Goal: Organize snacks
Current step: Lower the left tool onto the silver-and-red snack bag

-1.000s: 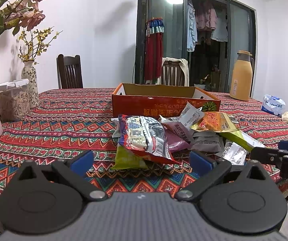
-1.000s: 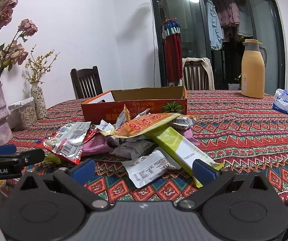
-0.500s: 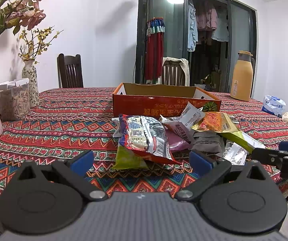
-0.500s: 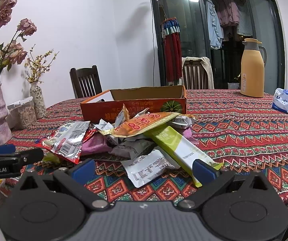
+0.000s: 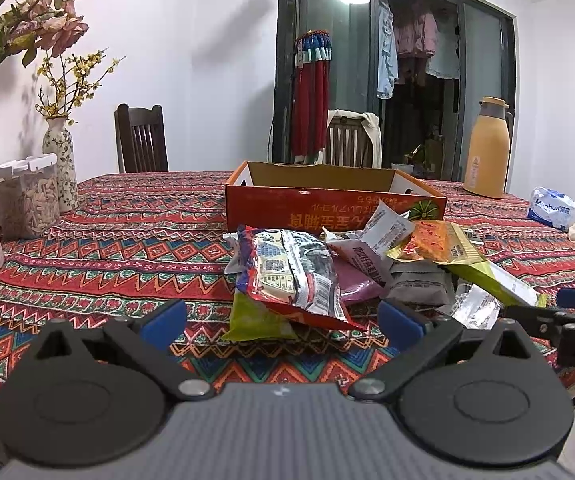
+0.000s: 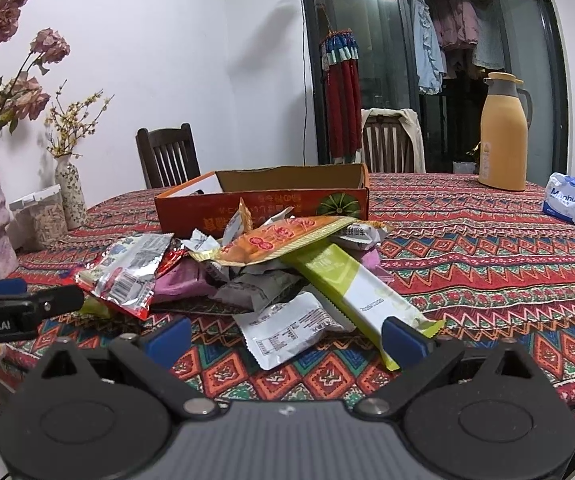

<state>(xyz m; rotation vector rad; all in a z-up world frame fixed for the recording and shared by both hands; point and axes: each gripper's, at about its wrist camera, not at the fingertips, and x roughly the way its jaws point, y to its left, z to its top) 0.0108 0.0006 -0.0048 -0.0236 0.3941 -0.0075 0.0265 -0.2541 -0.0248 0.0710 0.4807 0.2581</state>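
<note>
Left wrist view: the left gripper (image 5: 282, 322) sits low at the near table edge, its blue-padded jaws spread wide with nothing between them. Just ahead lies a loose heap of foil and plastic snack packets (image 5: 367, 264) on the red patterned tablecloth (image 5: 127, 240). Foremost in the heap is a silver-and-red crinkled packet (image 5: 293, 276) resting on a yellow-green pouch (image 5: 255, 318). Directly behind the heap, touching its far side, stands an open orange cardboard box (image 5: 327, 202); what its interior holds cannot be seen. A tan insulated jug (image 5: 489, 148) stands well back at right. The right gripper (image 5: 559, 312) enters from the right edge, beside the heap.

Right wrist view: the right gripper (image 6: 283, 340) has jaws apart, having just narrowed slightly; they press on nothing. A white flat sachet (image 6: 287, 328) and the near end of a long green-and-white bar wrapper (image 6: 351, 288) lie on the cloth just beyond the pads. An orange printed packet (image 6: 279, 242) tops the pile. The left gripper (image 6: 27, 304) shows at the left edge. A white tissue pack (image 6: 573, 198) lies far right.
</note>
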